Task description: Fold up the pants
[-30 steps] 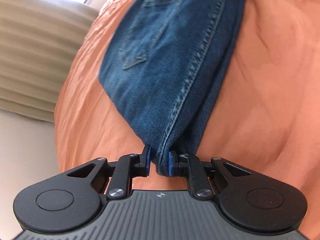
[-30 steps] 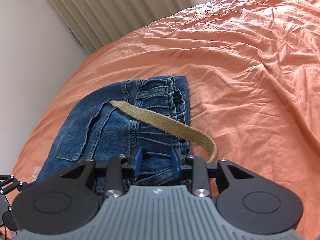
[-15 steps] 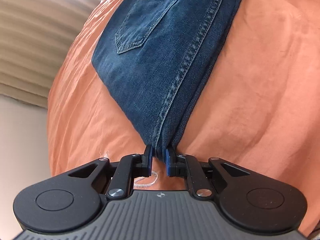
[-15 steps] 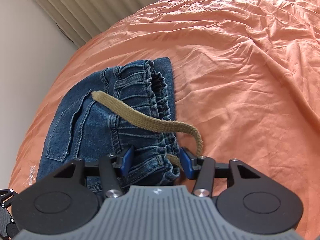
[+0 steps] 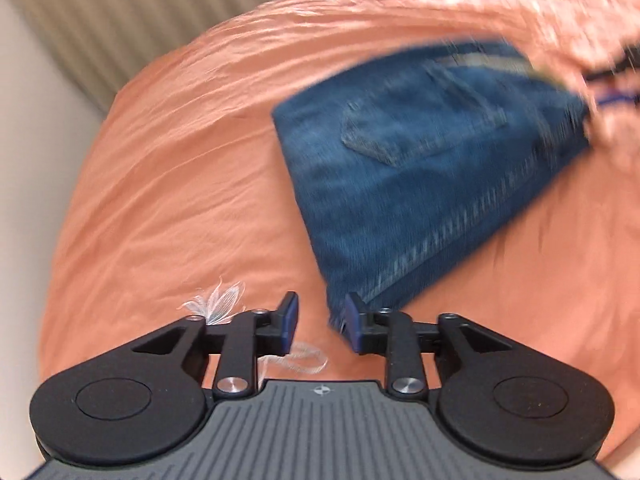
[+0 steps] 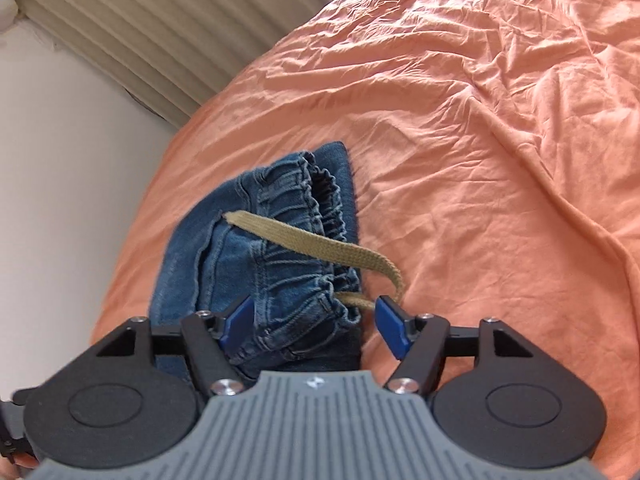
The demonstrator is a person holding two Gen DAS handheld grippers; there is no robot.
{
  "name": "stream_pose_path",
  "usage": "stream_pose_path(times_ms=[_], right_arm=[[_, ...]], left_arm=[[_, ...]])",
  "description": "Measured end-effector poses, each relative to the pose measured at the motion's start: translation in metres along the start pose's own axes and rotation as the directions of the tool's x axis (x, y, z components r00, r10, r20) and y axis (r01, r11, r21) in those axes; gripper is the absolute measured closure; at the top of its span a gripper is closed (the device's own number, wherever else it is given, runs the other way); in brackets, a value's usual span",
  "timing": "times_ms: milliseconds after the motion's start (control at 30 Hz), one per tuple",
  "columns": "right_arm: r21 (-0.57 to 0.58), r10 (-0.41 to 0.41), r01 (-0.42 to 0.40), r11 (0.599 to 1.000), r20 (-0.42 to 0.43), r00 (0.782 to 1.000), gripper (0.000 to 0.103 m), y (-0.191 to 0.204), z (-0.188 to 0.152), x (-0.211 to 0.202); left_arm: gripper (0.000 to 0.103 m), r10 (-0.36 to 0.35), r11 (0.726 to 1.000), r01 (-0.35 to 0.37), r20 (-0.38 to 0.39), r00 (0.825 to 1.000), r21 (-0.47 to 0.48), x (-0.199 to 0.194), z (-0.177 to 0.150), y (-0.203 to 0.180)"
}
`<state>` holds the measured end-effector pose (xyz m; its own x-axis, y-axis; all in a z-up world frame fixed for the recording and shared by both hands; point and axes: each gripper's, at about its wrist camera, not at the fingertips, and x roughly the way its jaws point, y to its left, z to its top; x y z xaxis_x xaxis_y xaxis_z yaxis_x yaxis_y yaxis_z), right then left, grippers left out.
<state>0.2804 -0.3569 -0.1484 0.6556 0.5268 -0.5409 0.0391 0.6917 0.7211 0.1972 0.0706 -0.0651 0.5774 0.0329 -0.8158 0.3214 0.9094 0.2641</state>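
Note:
Blue denim pants (image 5: 420, 168) lie folded on the orange bed sheet (image 5: 180, 160), blurred by motion in the left wrist view. My left gripper (image 5: 322, 322) hangs above the sheet with its jaws opening; the folded corner of the pants sits just by the right-hand pad, and bare sheet shows between the pads. In the right wrist view the elastic waistband of the pants (image 6: 280, 240) lies between the pads of my right gripper (image 6: 316, 324), whose jaws are opening wide and no longer press on it. A tan drawstring (image 6: 320, 244) loops across the waistband.
The rumpled orange sheet (image 6: 480, 160) stretches far to the right. Beige pleated curtains (image 6: 160, 20) and a pale wall (image 6: 60, 160) stand beyond the bed's left edge. A white embroidered motif (image 5: 220, 304) marks the sheet near my left gripper.
The left gripper let go of the pants' folded end, rose and rolled, so the pants now lie farther off. The right jaws spread apart off the waistband.

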Motion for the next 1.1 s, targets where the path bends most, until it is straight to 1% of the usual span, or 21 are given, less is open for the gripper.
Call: stream_pose_path(times_ms=[33,67,100,133,167,200,333,433,500,600,667,767,800,833,867,933,967,1000,1033,1067,1100], right_arm=[[0.04,0.026,-0.027,0.999,0.019,0.999,0.037,-0.005,0.003,-0.002],[0.066,0.043,-0.045,0.997,0.036,0.998,0.037,-0.008,0.006,-0.003],[0.08,0.052,-0.056,0.995,0.051,0.997,0.036,-0.011,0.009,-0.002],[0.083,0.053,-0.058,0.995,0.06,0.997,0.035,-0.012,0.012,-0.001],[0.08,0.051,-0.056,0.995,0.064,0.997,0.035,-0.012,0.015,0.002],[0.074,0.048,-0.053,0.996,0.064,0.997,0.034,-0.012,0.021,0.006],[0.058,0.068,-0.07,0.996,0.03,0.997,0.034,-0.012,0.034,0.03],[0.022,0.037,-0.037,0.999,-0.003,0.999,0.034,-0.012,0.037,0.046],[0.024,0.039,-0.038,0.999,-0.031,0.999,0.034,-0.015,0.038,0.057],[0.05,0.042,-0.039,0.998,-0.061,0.997,0.035,-0.024,0.04,0.072],[0.089,0.074,-0.068,0.994,-0.066,0.995,0.035,-0.03,0.042,0.079],[0.136,0.118,-0.107,0.985,-0.074,0.99,0.036,-0.038,0.046,0.091],[0.147,0.134,-0.122,0.982,-0.077,0.988,0.039,-0.04,0.047,0.096],[0.16,0.151,-0.136,0.978,-0.082,0.985,0.045,-0.042,0.048,0.1],[0.171,0.16,-0.144,0.975,-0.085,0.983,0.045,-0.043,0.048,0.104],[0.181,0.173,-0.155,0.971,-0.087,0.981,0.054,-0.044,0.048,0.108],[0.183,0.177,-0.159,0.97,-0.088,0.98,0.056,-0.044,0.048,0.108],[0.183,0.185,-0.166,0.969,-0.089,0.979,0.061,-0.043,0.05,0.109],[0.179,0.192,-0.174,0.968,-0.089,0.977,0.067,-0.042,0.05,0.108],[0.174,0.194,-0.177,0.969,-0.087,0.977,0.069,-0.04,0.05,0.106],[0.16,0.193,-0.178,0.971,-0.086,0.977,0.072,-0.037,0.051,0.105]], left_arm=[[0.065,-0.031,0.997,0.031,0.007,1.0,-0.077,-0.002,0.003,0.003],[0.062,-0.056,0.988,0.057,0.012,0.998,-0.142,0.001,0.009,0.009],[0.056,-0.077,0.975,0.08,0.021,0.997,-0.205,0.004,0.015,0.016],[0.052,-0.094,0.961,0.099,0.029,0.995,-0.26,0.008,0.019,0.022],[0.049,-0.115,0.939,0.121,0.04,0.993,-0.321,0.014,0.025,0.029],[0.049,-0.13,0.92,0.138,0.048,0.99,-0.367,0.02,0.029,0.035],[0.044,-0.202,0.817,0.207,0.069,0.977,-0.539,0.052,0.037,0.061],[0.042,-0.243,0.754,0.247,0.092,0.966,-0.609,0.079,0.038,0.076],[0.041,-0.258,0.725,0.264,0.104,0.961,-0.637,0.096,0.036,0.084],[0.041,-0.302,0.676,0.297,0.113,0.946,-0.675,0.126,0.031,0.097],[0.041,-0.338,0.639,0.328,0.13,0.932,-0.696,0.141,0.026,0.103],[0.041,-0.389,0.58,0.397,0.186,0.902,-0.711,0.157,0.021,0.109],[0.042,-0.403,0.562,0.414,0.201,0.893,-0.716,0.162,0.02,0.109],[0.042,-0.415,0.548,0.429,0.212,0.885,-0.719,0.166,0.02,0.11],[0.044,-0.426,0.535,0.441,0.22,0.878,-0.721,0.17,0.019,0.111],[0.049,-0.441,0.517,0.459,0.235,0.866,-0.723,0.175,0.018,0.111],[0.058,-0.451,0.508,0.468,0.24,0.86,-0.724,0.178,0.019,0.109],[0.069,-0.461,0.501,0.478,0.245,0.853,-0.721,0.179,0.019,0.108],[0.072,-0.465,0.499,0.483,0.248,0.85,-0.72,0.179,0.02,0.106],[0.075,-0.455,0.514,0.477,0.244,0.856,-0.713,0.177,0.022,0.104],[0.082,-0.444,0.534,0.471,0.241,0.863,-0.702,0.174,0.025,0.101]])
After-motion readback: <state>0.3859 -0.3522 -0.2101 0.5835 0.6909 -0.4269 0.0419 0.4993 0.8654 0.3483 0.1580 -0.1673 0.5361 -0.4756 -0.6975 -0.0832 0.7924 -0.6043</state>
